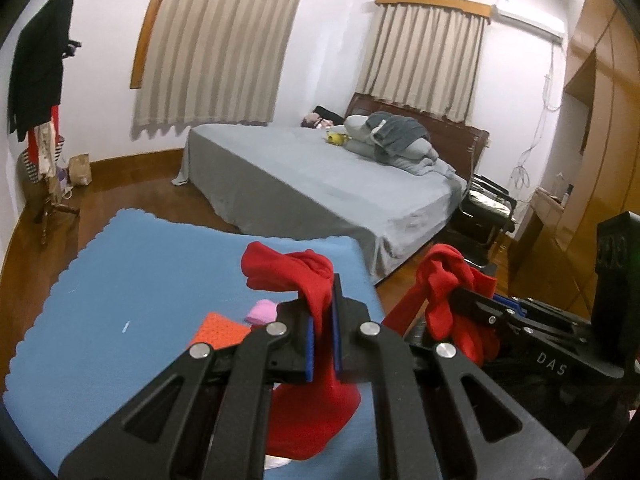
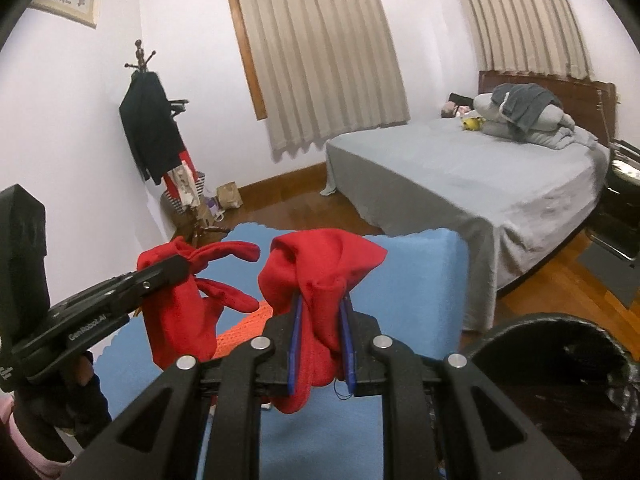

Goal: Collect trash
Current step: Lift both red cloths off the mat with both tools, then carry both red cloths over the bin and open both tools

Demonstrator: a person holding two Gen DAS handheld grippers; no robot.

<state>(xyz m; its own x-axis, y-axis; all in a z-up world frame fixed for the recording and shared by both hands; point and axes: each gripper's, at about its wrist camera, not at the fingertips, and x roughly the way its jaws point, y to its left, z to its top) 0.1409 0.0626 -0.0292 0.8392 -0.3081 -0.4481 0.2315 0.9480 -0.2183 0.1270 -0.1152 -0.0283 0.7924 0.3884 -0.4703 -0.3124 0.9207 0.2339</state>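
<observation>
My left gripper (image 1: pixel 322 312) is shut on a red glove (image 1: pixel 296 276), which hangs above the blue mat (image 1: pixel 120 280). My right gripper (image 2: pixel 322 320) is shut on a second red glove (image 2: pixel 320 264), held at about the same height just to the right of the left one. Each gripper shows in the other's view: the right gripper (image 1: pixel 460 300) with its glove (image 1: pixel 444 280), and the left gripper (image 2: pixel 176 268) with its glove (image 2: pixel 184 312). An orange mesh item (image 1: pixel 218 330) and a pink item (image 1: pixel 262 312) lie on the mat below.
A bed (image 1: pixel 320 176) with grey sheet stands behind the mat. A coat rack (image 1: pixel 44 128) with clothes stands at the left wall, a paper bag (image 1: pixel 80 170) beside it. A black chair (image 1: pixel 484 208) is beside the bed. A dark round bin rim (image 2: pixel 560 344) is at lower right.
</observation>
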